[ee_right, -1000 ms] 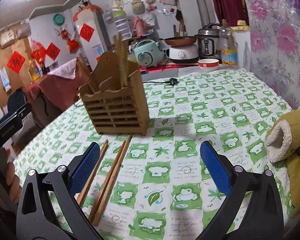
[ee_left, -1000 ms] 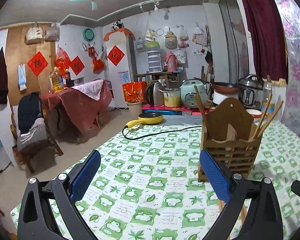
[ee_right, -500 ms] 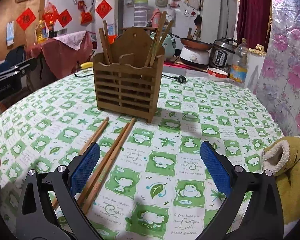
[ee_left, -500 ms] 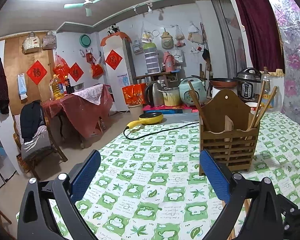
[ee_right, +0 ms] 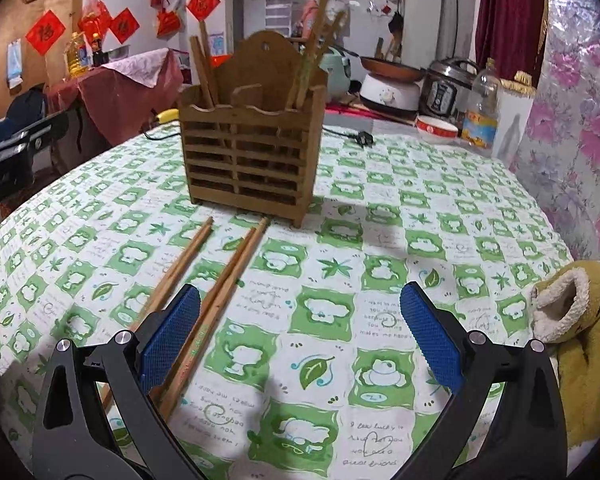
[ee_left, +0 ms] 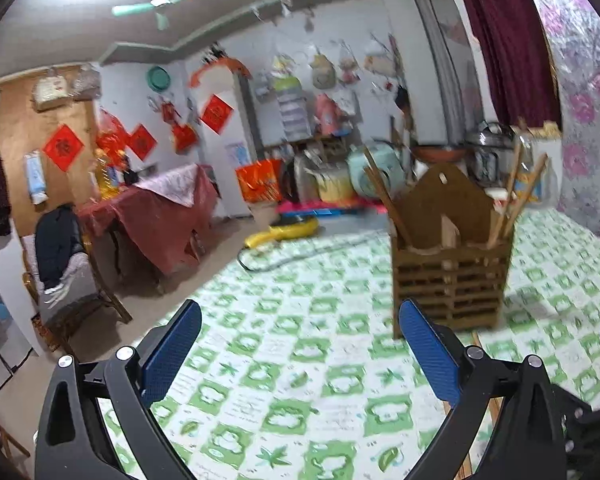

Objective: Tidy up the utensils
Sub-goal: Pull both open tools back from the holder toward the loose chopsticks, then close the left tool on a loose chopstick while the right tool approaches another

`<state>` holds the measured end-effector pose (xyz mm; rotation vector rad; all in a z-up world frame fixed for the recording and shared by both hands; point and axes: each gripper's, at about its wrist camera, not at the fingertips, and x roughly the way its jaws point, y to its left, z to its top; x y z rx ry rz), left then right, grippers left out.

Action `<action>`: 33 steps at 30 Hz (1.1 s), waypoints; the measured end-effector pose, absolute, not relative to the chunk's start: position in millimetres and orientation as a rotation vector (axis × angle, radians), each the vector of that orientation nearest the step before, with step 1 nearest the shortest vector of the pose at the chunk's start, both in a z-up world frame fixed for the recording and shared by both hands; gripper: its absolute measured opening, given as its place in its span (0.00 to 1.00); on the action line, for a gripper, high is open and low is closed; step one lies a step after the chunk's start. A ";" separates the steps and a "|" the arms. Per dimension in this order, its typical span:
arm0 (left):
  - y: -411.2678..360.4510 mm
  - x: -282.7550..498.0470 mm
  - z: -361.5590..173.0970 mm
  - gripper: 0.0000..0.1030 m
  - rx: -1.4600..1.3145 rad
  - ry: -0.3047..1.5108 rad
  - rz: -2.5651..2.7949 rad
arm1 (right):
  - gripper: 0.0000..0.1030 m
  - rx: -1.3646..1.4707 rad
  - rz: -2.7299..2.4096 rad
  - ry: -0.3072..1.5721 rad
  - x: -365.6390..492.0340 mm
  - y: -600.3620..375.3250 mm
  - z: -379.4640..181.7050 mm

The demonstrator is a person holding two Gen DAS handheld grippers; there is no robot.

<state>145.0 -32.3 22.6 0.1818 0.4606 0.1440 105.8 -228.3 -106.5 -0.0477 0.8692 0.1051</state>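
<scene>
Three chopsticks (ee_right: 204, 280) lie loose on the bench (ee_right: 440, 208), near-left of the one wooden holder (ee_right: 252, 152), which has about four more standing in it. Right gripper (ee_right: 300, 332) and left gripper (ee_left: 300, 344) both gape wide, holding nothing.

The tablecloth (ee_right: 380, 240) on the worktop carries small handwritten-style English lines in its white squares; near the front right one reads "I feel lucky to have you as a great friend" (ee_right: 374, 444); the others are too blurred to read; far left, a red diamond wall paper (ee_right: 45, 32) bears the character 福.
</scene>
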 end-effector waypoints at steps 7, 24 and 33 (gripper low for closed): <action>-36.1 143.9 -18.9 0.95 0.218 0.699 -0.128 | 0.94 0.048 0.001 0.850 110.5 -256.8 -101.1; -43.4 118.3 -70.0 0.95 0.338 0.975 -0.459 | 0.94 0.137 0.006 0.808 107.2 -271.0 -90.4; -67.2 115.0 -75.7 0.95 0.443 0.974 -0.499 | 0.94 0.135 0.007 0.810 107.9 -270.6 -91.4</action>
